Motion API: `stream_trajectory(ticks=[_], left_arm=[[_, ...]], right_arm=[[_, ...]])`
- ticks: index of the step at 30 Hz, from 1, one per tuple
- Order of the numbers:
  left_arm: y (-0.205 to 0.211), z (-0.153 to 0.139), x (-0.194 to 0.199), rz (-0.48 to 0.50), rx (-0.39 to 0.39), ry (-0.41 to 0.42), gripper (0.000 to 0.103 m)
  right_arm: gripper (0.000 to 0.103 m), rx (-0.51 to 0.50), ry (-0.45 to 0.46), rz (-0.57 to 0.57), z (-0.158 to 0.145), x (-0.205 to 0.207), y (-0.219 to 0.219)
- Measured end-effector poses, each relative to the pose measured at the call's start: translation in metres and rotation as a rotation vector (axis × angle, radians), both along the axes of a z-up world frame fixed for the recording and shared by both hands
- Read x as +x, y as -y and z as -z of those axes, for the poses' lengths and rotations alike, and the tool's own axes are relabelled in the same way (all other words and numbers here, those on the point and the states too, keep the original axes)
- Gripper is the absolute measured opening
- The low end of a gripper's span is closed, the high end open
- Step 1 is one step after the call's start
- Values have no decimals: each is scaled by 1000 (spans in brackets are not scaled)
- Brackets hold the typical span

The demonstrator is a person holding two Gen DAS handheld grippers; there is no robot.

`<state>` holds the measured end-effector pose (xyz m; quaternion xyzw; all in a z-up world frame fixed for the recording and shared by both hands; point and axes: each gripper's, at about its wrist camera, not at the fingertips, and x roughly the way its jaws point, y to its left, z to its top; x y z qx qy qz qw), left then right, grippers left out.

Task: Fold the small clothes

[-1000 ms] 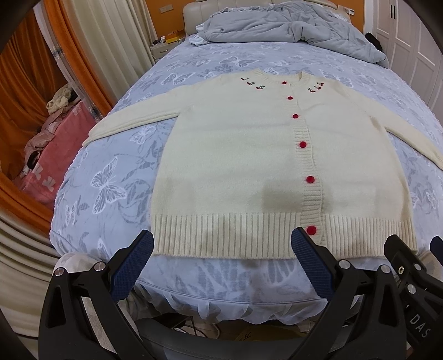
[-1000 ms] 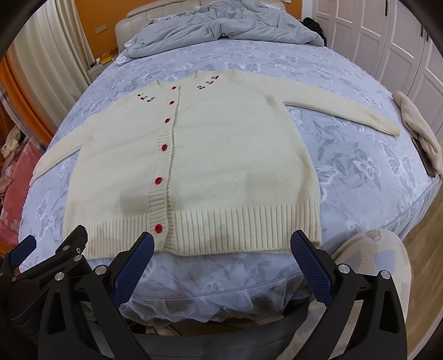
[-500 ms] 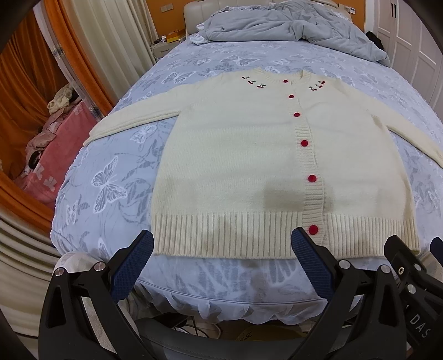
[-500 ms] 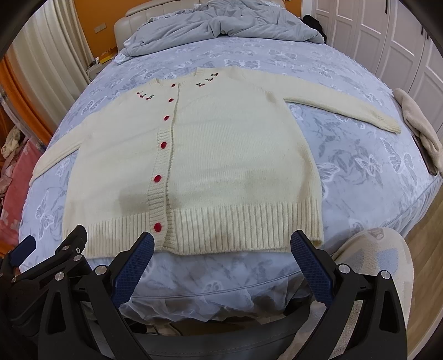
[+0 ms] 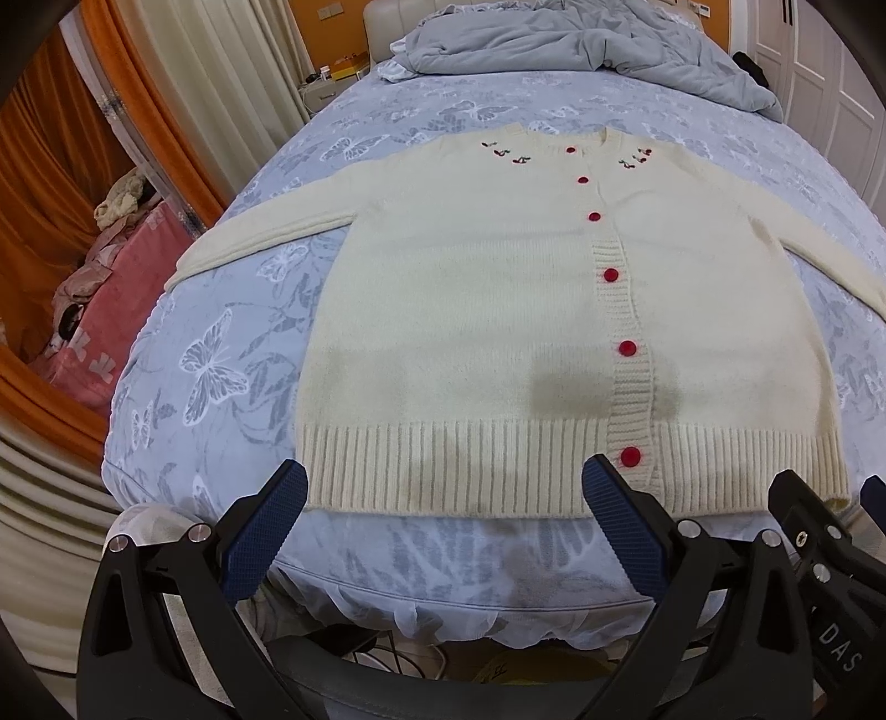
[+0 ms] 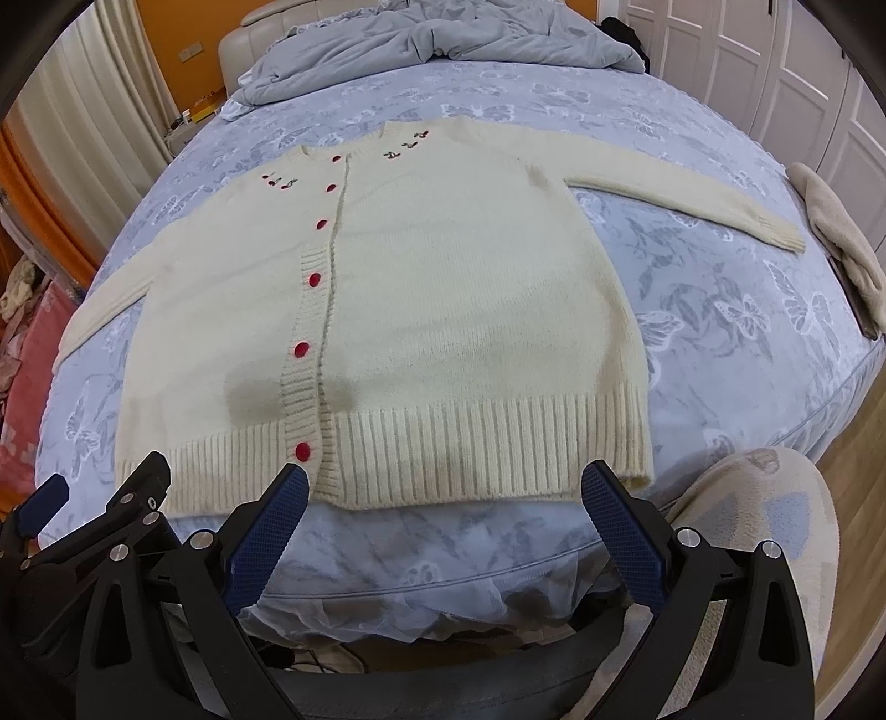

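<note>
- While it lies flat and face up on the bed [image 5: 232, 343], the cream cardigan [image 5: 470, 310] has its ribbed hem along the near edge and its neckline toward the headboard end.
- Both sleeves are spread out sideways, the right one [image 6: 692, 194] reaching toward the bed's right edge and the left one [image 5: 266, 232] toward the left edge.
- Six red buttons [image 5: 627, 348] run up the closed placket, with small cherry embroidery [image 5: 506, 155] on either side of the neck.
- Just short of the hem, the left gripper [image 5: 443, 504] hovers off the near edge with its jaws spread wide, holding nothing.
- Beside it, the right gripper [image 6: 443, 504] hovers the same way, jaws wide apart and empty, not touching the knit.
- A rumpled grey duvet [image 5: 581, 50] is heaped at the far end of the bed.
- A beige cloth [image 6: 841, 232] lies at the right edge.
</note>
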<state>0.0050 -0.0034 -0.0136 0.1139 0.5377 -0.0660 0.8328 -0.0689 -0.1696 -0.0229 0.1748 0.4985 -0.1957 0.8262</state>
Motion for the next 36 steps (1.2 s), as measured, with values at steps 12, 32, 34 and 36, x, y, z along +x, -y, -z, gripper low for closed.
stream_trajectory(ticks=[12,32,34,36], left_arm=[[-19,14,43,-94,-137,-25,98],[-11,56,106,-141,-83,-52,98],[-14,55,110,-146,-96,-45,98],[-17,54,114,-151,-108,-35,98]], right_arm=[[97,237,152,252,15,9,192],[11,358,337,689,75,32,508],[10,314,457,573,39,53,490],[10,296,523,445,3,80,464]])
